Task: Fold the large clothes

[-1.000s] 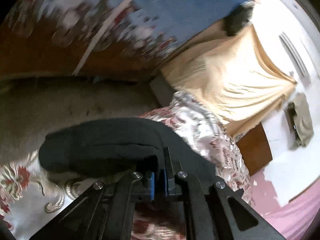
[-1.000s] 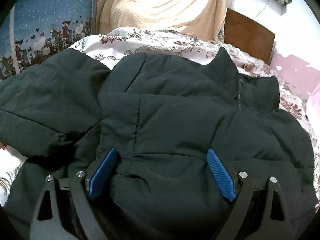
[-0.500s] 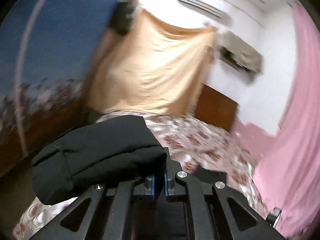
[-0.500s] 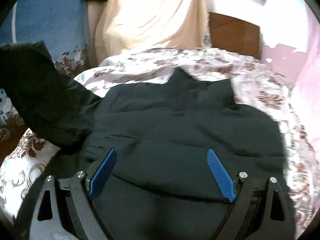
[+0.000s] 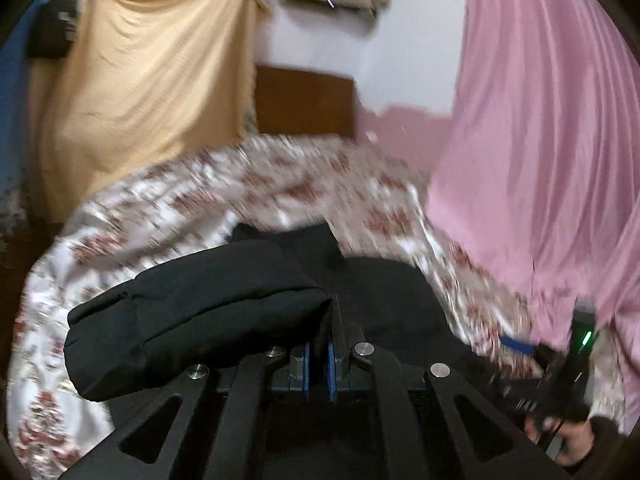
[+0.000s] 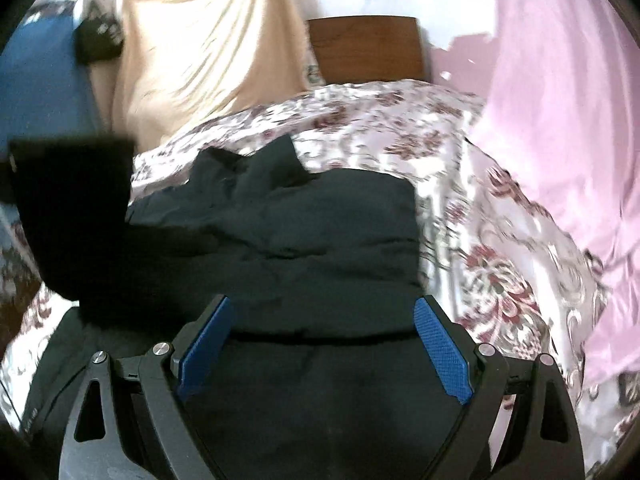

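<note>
The left gripper is clamped tight on the cuff end of the black jacket's sleeve, its blue pads pressed close with dark cloth between them. Compared with a second ago, this gripper has swung from facing the blue wall hanging at the left of the bed to facing the pink curtain at the right, carrying the sleeve up and inward. The sleeve, seen lying flat on the bedspread a second ago, now hangs raised at the left edge of the right wrist view, over the jacket's shoulder region.

The right gripper stands wide apart and grips nothing; it sits low over the jacket body, which lies spread on the bed, collar pointing toward the wooden headboard. Whether its fingers actually press the cloth cannot be settled, as both views are blurred by motion.

Judgement: the sleeve fold is under way and not yet laid. The sleeve should next come down across the chest, with the right gripper well placed to steady the body against dragging.
</note>
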### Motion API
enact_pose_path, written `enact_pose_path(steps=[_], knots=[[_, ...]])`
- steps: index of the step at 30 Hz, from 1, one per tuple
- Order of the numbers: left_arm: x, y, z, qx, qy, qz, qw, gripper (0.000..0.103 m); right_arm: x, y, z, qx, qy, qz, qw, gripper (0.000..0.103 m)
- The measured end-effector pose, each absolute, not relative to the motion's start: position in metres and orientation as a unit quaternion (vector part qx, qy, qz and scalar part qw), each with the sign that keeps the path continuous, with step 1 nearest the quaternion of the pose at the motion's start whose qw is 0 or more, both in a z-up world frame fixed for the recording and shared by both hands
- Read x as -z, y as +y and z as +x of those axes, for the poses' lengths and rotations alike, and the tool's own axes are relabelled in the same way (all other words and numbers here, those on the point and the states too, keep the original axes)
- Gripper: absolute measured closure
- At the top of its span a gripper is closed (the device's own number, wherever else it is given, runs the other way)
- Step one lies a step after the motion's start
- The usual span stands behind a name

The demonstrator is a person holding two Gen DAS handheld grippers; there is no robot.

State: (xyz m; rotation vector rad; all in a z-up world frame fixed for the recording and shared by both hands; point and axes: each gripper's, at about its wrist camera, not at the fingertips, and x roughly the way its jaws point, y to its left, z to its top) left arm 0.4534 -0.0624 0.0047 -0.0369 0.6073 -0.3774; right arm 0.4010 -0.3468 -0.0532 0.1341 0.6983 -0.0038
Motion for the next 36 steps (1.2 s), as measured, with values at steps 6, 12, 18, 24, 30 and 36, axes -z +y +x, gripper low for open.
enact_pose_path(steps=[6, 12, 18, 24, 30, 36], knots=[[0.063, -0.104, 0.462, 0.188, 0.386, 0.024, 0.903, 0.092, 0.076, -0.385, 0.398, 0.004, 0.330, 0.133, 0.935, 0.014], [0.076, -0.120, 0.440, 0.231, 0.371, 0.047, 0.898, 0.036, 0.099, -0.405, 0.397, 0.001, 0.328, 0.193, 0.925, 0.014], [0.080, -0.129, 0.437, 0.263, 0.380, 0.066, 0.884, 0.034, 0.109, -0.418, 0.397, 0.006, 0.322, 0.233, 0.918, 0.014], [0.085, -0.086, 0.415, 0.309, 0.406, -0.028, 0.860, 0.026, 0.113, -0.414, 0.399, -0.004, 0.328, 0.224, 0.918, 0.014], [0.075, -0.040, 0.376, 0.321, 0.391, -0.060, 0.860, 0.019, 0.101, -0.387, 0.400, -0.026, 0.335, 0.163, 0.928, 0.014], [0.069, 0.045, 0.368, 0.140, 0.387, -0.104, 0.905, 0.012, 0.073, -0.298, 0.393, -0.117, 0.337, 0.000, 0.934, 0.014]])
